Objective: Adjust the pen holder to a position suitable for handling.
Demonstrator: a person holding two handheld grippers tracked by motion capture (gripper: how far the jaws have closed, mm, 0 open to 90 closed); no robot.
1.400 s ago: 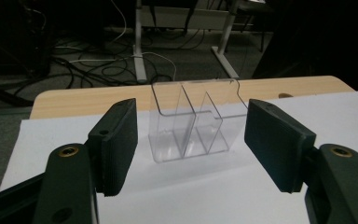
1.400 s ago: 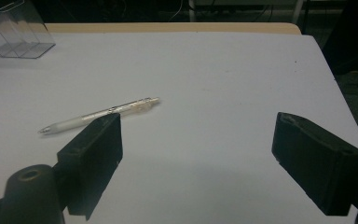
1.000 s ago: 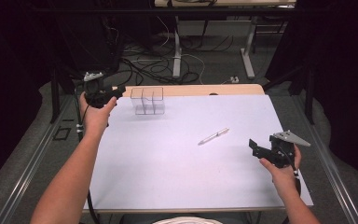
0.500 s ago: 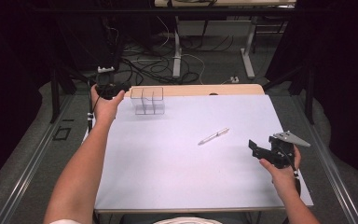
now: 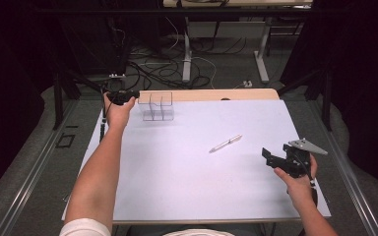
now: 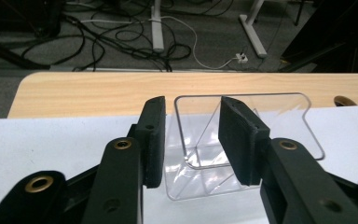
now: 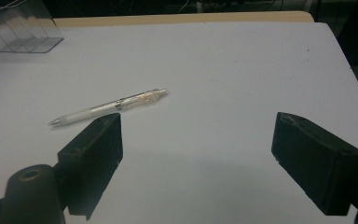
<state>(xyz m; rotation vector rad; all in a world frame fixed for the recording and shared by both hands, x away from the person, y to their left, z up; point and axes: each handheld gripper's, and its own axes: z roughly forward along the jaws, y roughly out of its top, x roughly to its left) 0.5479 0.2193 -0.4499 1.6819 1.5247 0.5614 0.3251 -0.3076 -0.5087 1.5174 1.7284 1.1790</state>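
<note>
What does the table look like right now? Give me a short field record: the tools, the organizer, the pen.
left tool: at the far left corner of the table, jaws have just been closing, one on each side of the organizer's near wall, pads not clearly pressing it yet
right tool: near the right edge, jaws wide open, nothing between them
clear acrylic organizer: upright at the far left, compartments look empty
pen: lying flat mid-table, apart from both tools
table surface: white sheet, wooden strip along the far edge
</note>
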